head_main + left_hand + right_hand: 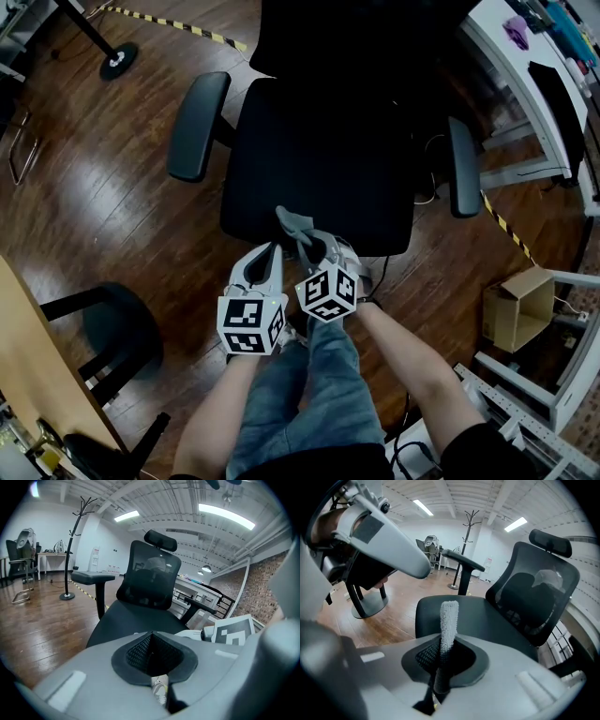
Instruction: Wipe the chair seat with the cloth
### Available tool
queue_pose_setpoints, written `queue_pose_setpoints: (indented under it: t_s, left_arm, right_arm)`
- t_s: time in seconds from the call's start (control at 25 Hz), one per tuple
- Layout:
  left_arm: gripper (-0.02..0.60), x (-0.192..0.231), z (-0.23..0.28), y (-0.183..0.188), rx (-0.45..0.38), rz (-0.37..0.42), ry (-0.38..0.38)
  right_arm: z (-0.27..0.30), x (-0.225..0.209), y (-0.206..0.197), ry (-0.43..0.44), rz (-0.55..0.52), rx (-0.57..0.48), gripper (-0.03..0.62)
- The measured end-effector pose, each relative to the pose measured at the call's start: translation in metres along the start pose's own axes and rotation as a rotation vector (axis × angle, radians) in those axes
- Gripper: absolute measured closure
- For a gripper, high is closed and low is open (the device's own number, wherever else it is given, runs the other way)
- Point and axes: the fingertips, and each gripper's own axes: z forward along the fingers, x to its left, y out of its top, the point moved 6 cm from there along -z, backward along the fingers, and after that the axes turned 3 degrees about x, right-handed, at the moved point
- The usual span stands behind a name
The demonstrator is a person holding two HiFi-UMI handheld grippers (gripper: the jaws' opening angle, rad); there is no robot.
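Head view: right claw [307,246] pinches cloth [292,223], left claw [272,253] closed empty; next, probably lower to chair seat [319,159] at 12 o'clock.

I'm getting a dim head view: the black chair seat [319,159] swallows detail, while the wood floor [89,187] throws back soft glare. Both gripper views are brighter, lit by ceiling light strips [225,515], and bend hard at the edges with dark corners. The cloth [449,618] reads crisp; the nearest foreground smears.
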Motion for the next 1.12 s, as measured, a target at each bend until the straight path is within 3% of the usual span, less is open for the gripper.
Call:
queue_pose_setpoints:
  t_s: [0.6, 1.12]
  left_arm:
    - [0.577, -0.032, 0.069, 0.073, -0.022, 0.046, -0.046]
    - [0.577, -0.033, 0.168, 0.124, 0.015, 0.007, -0.019]
  right_arm:
    - [0.009, -0.157, 0.034, -0.129, -0.012, -0.05, 0.585]
    - [0.106, -0.317, 0.029, -0.156, -0.089, 0.065, 0.584]
